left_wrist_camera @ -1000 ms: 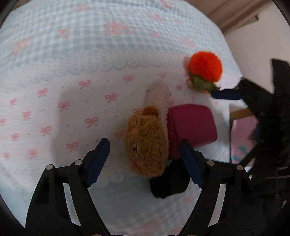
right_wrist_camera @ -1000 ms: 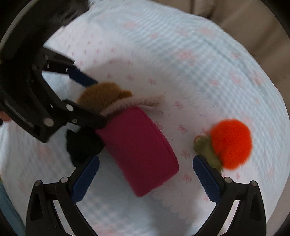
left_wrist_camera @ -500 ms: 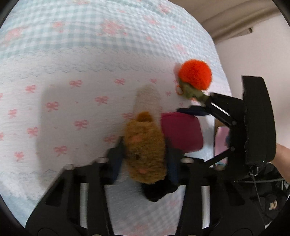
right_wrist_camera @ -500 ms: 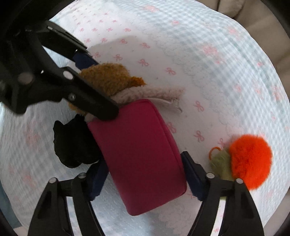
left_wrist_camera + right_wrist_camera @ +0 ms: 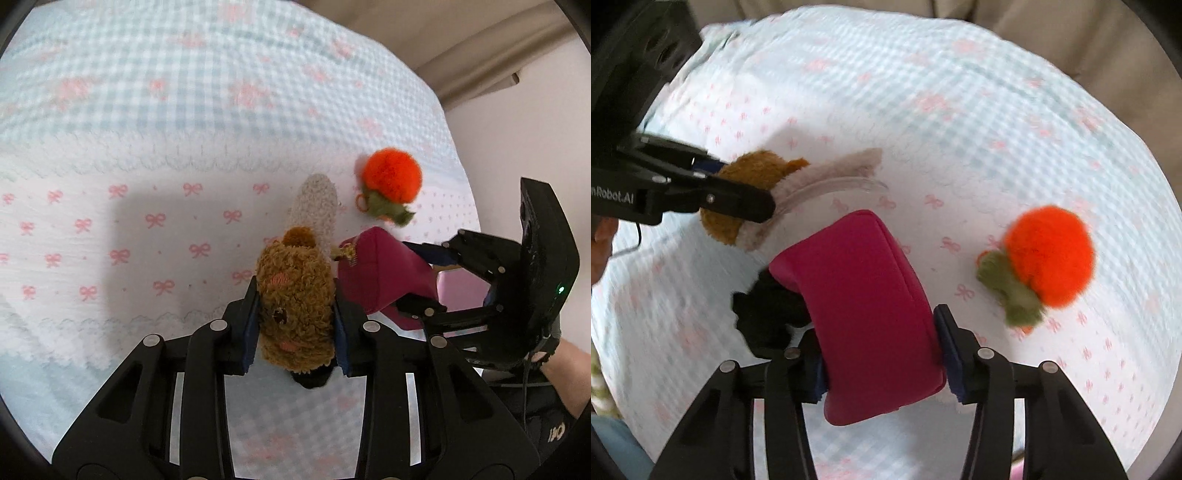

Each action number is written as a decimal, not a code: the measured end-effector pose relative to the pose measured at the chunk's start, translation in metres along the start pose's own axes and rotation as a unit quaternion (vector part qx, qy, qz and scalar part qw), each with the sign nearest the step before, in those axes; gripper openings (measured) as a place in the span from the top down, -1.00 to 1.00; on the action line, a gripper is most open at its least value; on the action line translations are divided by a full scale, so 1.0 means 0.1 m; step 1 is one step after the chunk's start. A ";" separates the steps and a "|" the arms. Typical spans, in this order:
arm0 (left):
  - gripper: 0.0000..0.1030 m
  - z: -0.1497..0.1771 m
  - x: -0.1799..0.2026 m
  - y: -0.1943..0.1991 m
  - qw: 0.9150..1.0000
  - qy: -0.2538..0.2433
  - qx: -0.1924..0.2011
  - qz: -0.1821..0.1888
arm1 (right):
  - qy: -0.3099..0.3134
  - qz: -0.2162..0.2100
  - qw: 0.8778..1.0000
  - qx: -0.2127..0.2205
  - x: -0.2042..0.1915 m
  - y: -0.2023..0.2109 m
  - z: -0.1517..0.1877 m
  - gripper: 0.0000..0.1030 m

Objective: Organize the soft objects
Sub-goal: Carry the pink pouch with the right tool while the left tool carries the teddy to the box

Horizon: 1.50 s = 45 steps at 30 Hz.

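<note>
Left gripper clamped on the brown plush; right gripper squeezing the pouch. Both sit mid-bedspread, orange pompom nearer its right edge.

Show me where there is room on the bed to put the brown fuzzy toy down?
Left of the brown plush toy the bedspread is bare, and beyond the orange pompom too. It is crowded around the magenta pouch and the black item.
</note>
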<state>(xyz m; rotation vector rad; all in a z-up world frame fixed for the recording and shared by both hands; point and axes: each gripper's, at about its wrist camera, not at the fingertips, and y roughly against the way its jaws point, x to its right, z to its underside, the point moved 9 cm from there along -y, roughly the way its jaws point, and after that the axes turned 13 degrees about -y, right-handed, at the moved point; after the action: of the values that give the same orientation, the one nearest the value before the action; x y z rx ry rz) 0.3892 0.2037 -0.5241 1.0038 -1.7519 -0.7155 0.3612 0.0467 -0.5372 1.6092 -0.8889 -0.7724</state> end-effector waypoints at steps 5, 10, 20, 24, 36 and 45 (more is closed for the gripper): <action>0.42 -0.11 0.22 0.40 1.000 -0.007 0.021 -0.004 | -0.060 -0.011 0.998 0.031 0.02 0.52 -0.03 0.13; 0.42 -0.21 0.53 0.93 0.999 -0.016 0.046 -0.008 | -0.102 -0.012 0.993 0.063 0.00 1.12 0.01 0.13; 0.42 -0.33 1.40 1.67 0.996 -0.059 0.072 -0.015 | -0.255 -0.013 0.957 0.139 -0.08 2.24 0.22 0.13; 0.42 -0.36 1.86 1.87 0.994 -0.078 0.081 -0.013 | -0.289 0.005 0.943 0.163 0.08 2.71 0.38 0.13; 0.42 -0.35 3.20 1.84 0.990 -0.112 0.078 -0.019 | -0.319 0.055 0.930 0.172 0.98 3.47 1.34 0.13; 0.42 -0.37 4.06 1.06 0.992 -0.121 0.044 -0.014 | -0.346 0.066 0.926 0.137 1.93 3.50 2.10 0.13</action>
<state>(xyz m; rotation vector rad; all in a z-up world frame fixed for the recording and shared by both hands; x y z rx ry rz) 0.3085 -0.0987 -0.2424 1.0372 -1.9959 -0.8117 0.2275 -0.2682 -0.2432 1.4965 -1.6554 -1.1901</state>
